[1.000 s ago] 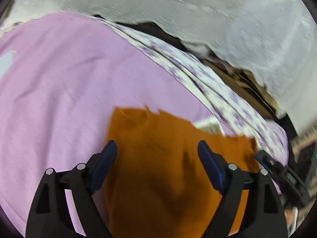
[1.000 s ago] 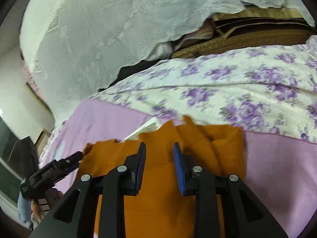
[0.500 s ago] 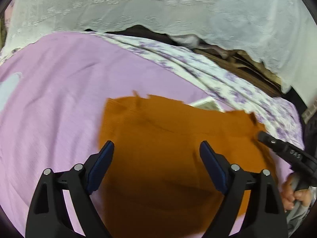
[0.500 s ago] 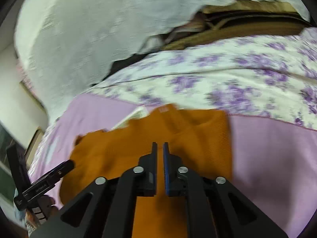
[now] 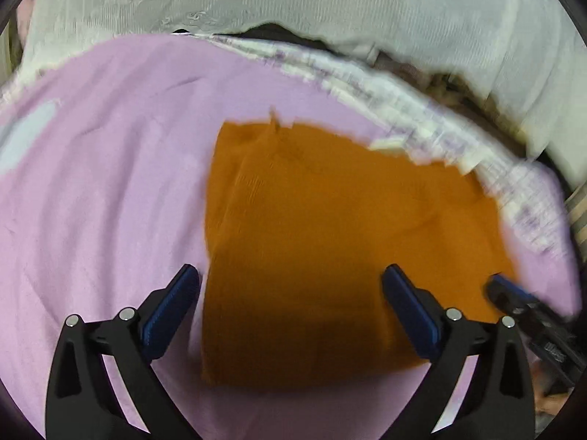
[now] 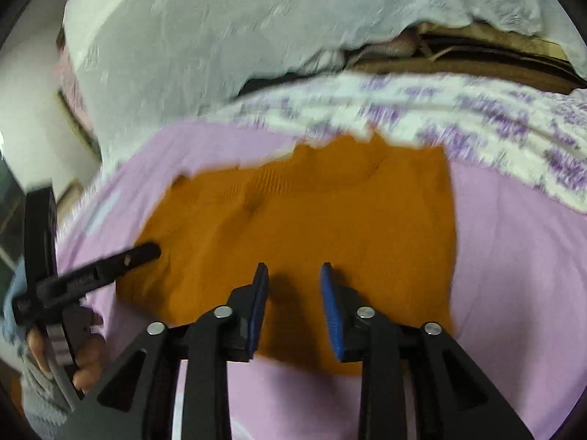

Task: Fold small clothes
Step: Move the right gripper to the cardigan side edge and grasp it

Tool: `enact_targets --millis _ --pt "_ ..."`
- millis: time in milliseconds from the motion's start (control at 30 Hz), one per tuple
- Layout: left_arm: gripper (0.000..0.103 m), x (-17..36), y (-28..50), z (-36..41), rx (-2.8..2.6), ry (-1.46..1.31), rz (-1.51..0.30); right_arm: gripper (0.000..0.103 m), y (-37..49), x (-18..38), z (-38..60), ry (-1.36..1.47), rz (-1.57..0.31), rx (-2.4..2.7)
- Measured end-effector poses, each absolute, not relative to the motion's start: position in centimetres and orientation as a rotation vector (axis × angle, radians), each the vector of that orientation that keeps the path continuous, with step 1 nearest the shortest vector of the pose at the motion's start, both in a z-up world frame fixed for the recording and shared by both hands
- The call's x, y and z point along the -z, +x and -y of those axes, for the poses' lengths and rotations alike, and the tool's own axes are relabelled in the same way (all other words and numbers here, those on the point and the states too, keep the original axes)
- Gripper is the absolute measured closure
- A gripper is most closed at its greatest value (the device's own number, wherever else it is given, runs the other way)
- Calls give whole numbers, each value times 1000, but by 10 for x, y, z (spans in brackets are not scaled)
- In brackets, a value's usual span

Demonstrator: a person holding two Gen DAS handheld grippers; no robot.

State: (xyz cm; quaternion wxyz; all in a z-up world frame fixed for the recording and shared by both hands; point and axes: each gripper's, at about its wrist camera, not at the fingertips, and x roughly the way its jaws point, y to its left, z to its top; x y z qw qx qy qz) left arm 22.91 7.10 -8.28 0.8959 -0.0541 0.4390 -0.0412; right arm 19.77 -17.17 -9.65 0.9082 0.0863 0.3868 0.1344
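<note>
- Orange garment point(image 5: 330, 242): lies folded and flat on the lilac sheet point(image 5: 110, 183), its far edge beside the floral quilt point(image 6: 477, 124).
- Left gripper point(image 5: 291, 293): jaws spread wide, having just been opening; the garment's near left portion lies below the gap, with neither pad pressing it.
- Right gripper point(image 6: 295, 293): jaws partly apart, having just been opening; it hovers above the garment's near edge, gripping nothing.
- White lace fabric point(image 6: 220, 36): hangs behind the bed.
</note>
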Motion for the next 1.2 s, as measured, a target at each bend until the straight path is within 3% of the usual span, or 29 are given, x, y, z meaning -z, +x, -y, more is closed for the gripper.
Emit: enact_targets --millis 167,267,467,600,767,1067,1200 --pt "4 89 229 -74 55 -123 -931 72 188 91 177 203 -756 -268" --pt "5 74 215 -83 75 -184 -877 66 181 79 199 278 -713 -232" --pt "5 47 211 -55 130 -163 -834 63 185 80 253 460 -690 -143" --pt "5 50 228 -25 122 -112 -867 50 189 89 275 536 -668 -114" --pt "4 87 247 -3 37 15 -910 49 205 104 289 616 -703 -147" --pt "5 57 223 -23 97 -103 -796 43 222 115 288 689 -736 -189" --pt "4 84 243 -20 80 -81 -912 43 239 117 277 654 -753 -193"
